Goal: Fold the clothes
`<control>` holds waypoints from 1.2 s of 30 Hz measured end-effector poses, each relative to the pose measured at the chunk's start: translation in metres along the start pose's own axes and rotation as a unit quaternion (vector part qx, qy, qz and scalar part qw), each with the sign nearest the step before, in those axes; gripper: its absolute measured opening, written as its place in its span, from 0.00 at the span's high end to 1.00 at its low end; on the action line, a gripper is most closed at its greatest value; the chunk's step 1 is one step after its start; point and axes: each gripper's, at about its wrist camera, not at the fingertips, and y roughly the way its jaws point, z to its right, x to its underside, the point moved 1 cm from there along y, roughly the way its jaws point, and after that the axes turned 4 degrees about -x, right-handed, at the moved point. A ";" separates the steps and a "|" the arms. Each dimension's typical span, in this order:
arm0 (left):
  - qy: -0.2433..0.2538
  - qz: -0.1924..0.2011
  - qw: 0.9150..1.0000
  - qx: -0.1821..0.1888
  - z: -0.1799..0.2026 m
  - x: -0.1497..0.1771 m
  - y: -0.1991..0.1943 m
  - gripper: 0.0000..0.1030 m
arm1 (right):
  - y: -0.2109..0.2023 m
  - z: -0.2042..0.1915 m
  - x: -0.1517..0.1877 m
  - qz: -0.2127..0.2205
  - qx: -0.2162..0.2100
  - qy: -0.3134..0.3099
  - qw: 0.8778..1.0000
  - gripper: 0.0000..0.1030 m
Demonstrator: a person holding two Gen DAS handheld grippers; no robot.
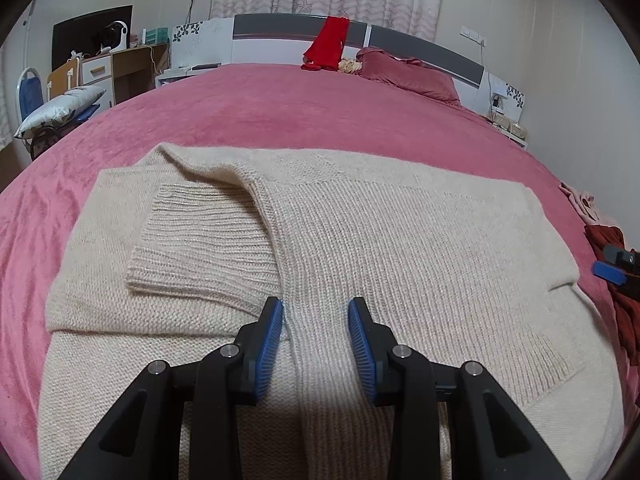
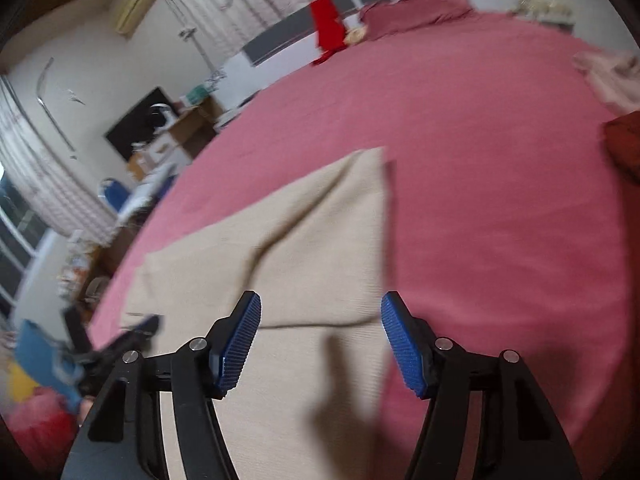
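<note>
Left tool (image 1: 316, 312) spread over cream sweater (image 1: 400, 240) (sleeve folded); right tool (image 2: 320, 308) spread wide.

Both wrist views look low across the pink bed (image 1: 320, 104) toward its headboard (image 1: 280, 28), sharing the sweater (image 1: 400, 240).

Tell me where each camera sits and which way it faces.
Left wrist: on the left hand-held gripper, low over the cream sweater, facing the headboard; its open fingers show.
Right wrist: on the right hand-held gripper, tilted, blurred, over the sweater's right edge; its open fingers show.
Shared: sweater, pink bedspread, red garment, and each sees the other gripper at its edge.
</note>
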 end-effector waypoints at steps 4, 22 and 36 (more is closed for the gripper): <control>-0.006 0.000 1.000 0.008 -0.004 0.000 0.001 0.66 | 0.037 0.004 0.004 -0.037 -0.049 0.084 0.995 0.37; -0.006 -0.002 1.000 0.012 -0.015 0.002 0.006 0.66 | 0.055 0.046 0.026 0.083 -0.008 0.220 0.972 0.70; -0.002 -0.001 1.000 0.010 -0.020 0.005 0.004 0.66 | 0.069 -0.002 -0.011 0.009 0.084 0.063 0.994 0.63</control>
